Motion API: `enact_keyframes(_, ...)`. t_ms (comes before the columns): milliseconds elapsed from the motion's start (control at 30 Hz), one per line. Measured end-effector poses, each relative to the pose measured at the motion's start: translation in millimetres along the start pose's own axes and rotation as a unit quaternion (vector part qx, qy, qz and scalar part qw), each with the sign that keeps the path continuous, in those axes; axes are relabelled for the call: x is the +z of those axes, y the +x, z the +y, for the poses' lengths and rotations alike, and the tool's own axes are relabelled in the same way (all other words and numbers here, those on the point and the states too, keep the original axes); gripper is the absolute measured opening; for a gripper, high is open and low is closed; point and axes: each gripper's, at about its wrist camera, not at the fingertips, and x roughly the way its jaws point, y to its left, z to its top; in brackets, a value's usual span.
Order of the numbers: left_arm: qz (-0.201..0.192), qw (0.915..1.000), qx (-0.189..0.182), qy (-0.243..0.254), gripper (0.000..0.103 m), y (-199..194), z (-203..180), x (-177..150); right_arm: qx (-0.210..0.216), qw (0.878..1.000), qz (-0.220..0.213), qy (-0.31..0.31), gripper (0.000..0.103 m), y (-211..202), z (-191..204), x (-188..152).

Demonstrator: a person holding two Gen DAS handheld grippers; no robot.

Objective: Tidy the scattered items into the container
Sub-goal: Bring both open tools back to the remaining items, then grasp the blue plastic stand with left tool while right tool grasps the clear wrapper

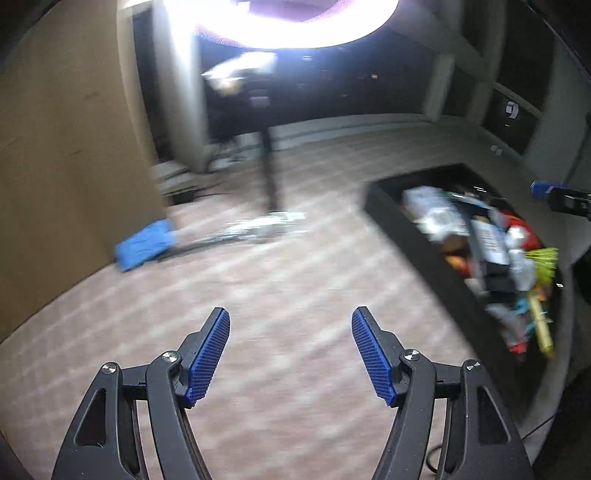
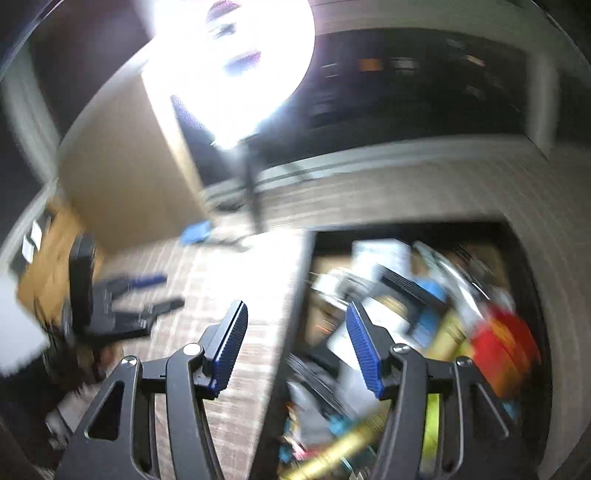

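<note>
The left wrist view shows the left gripper (image 1: 290, 325) at the bottom of the frame with its blue pads spread apart and nothing between them, above striped carpet (image 1: 258, 280); a blue cloth (image 1: 144, 245) lies at middle left and a blurred silvery item (image 1: 264, 227) near the centre. At right stands the black container (image 1: 399, 236), filled with mixed items. In the right wrist view the right gripper (image 2: 295, 325) is also open and empty over the container's left rim (image 2: 295, 295).

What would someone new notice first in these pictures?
Probably the glaring ring light at the top of both views. Next, the black container on the right, heaped with colourful clutter. Then a blue item lying on the carpet beside the cardboard box, far left.
</note>
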Motion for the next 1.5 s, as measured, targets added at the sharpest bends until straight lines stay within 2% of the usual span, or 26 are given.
enact_keyframes(67, -0.002, 0.9998, 0.020, -0.003, 0.066, -1.1, 32.7, -0.9, 0.020, 0.998, 0.020, -0.063, 0.055, 29.3, 33.5, 23.8)
enact_keyframes(200, 0.002, 0.9984, 0.053, -0.017, 0.066, 5.3, 83.8, 2.3, 0.057, 0.987, 0.055, -0.136, 0.055, 91.0, 78.3, 59.6)
enact_keyframes(300, 0.012, 0.9959, 0.058, -0.068, 0.066, 20.3, 119.8, 6.2, 0.079, 0.981, 0.081, -0.157, 0.055, 141.4, 102.1, 77.1)
enact_keyframes(367, 0.011, 0.9904, 0.057, -0.125, 0.067, 29.8, 139.6, 9.1, 0.074, 0.978, 0.092, -0.172, 0.055, 173.2, 115.4, 81.9)
enact_keyframes(500, 0.016, 0.9765, 0.046, -0.210, 0.070, 55.3, 157.3, 19.3, 0.075, 0.974, 0.116, -0.182, 0.055, 226.4, 127.3, 85.0)
enact_keyframes(633, 0.030, 0.9718, 0.055, -0.228, 0.071, 86.0, 154.8, 34.5, 0.062, 0.968, 0.136, -0.200, 0.055, 265.8, 129.0, 85.1)
enact_keyframes(733, 0.030, 0.9697, 0.073, -0.231, 0.072, 98.0, 154.4, 43.5, 0.052, 0.964, 0.137, -0.223, 0.055, 275.7, 131.0, 85.1)
enact_keyframes(833, 0.033, 0.9671, 0.075, -0.241, 0.072, 108.1, 155.5, 49.3, 0.053, 0.962, 0.132, -0.232, 0.055, 283.6, 130.9, 87.8)
enact_keyframes(1033, 0.048, 0.9720, 0.087, -0.213, 0.072, 121.8, 146.6, 53.7, 0.065, 0.959, 0.142, -0.236, 0.055, 298.2, 130.0, 91.2)
enact_keyframes(1333, 0.063, 0.9695, 0.096, -0.216, 0.076, 138.2, 143.9, 57.0, 0.059, 0.948, 0.161, -0.268, 0.055, 323.9, 132.9, 92.2)
enact_keyframes(1500, 0.071, 0.9699, 0.124, -0.197, 0.077, 148.4, 138.4, 47.8, 0.056, 0.946, 0.171, -0.269, 0.055, 335.9, 130.5, 93.5)
